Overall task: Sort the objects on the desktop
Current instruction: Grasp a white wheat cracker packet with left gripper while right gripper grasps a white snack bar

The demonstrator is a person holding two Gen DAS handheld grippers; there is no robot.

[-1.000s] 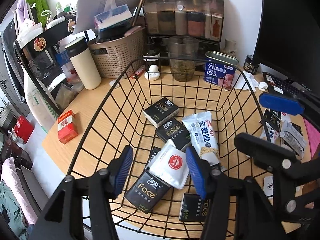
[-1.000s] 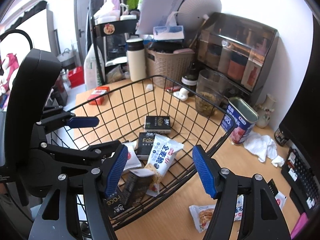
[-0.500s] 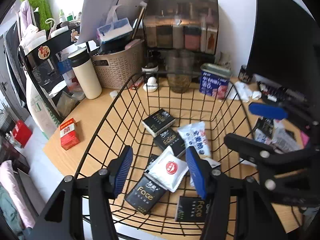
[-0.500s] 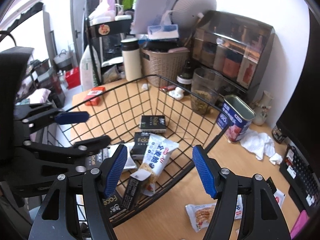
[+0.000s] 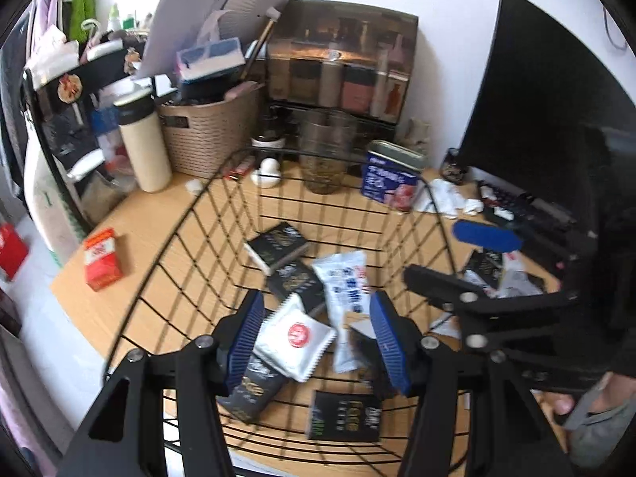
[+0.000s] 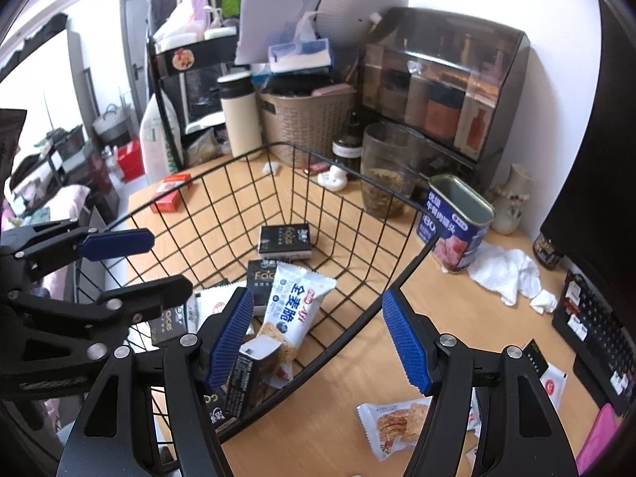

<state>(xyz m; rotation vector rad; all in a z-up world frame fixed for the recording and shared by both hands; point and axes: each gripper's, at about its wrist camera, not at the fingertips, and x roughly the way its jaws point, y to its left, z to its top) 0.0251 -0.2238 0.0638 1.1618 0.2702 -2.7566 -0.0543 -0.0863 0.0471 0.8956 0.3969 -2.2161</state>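
Hovering over the wire basket (image 5: pixel 187 214), the left gripper (image 5: pixel 316 338) had its jaws apart w/ nothing pinched; a white sachet w/ a red dot (image 5: pixel 296 336) lay below, between the blue pads but not pressed by them. The right gripper (image 6: pixel 318 334) was likewise open and empty, straddling the basket's near right rim, one finger inside, one outside over the desk (image 6: pixel 338 421). Just beneath it a small dark box (image 6: pixel 248 377) leaned tilted against the basket wall. Inside the basket, a blue-and-white snack pack (image 6: pixel 296 306) lay across black tissue packs (image 6: pixel 284 240), approx. five in all. Outside, on the desk nr the right gripper, a cracker packet (image 6: pixel 393 425) lay flat. Further back, a red box (image 5: pixel 101 258) sat left of the basket, well apart. Beyond the far rim stood a blue tin (image 6: pixel 457 226), a crumpled white cloth (image 6: pixel 505 274) beside it, a glass jar (image 6: pixel 387 171), a cream flask (image 6: pixel 238 115) and a woven bin (image 6: pixel 306 123).
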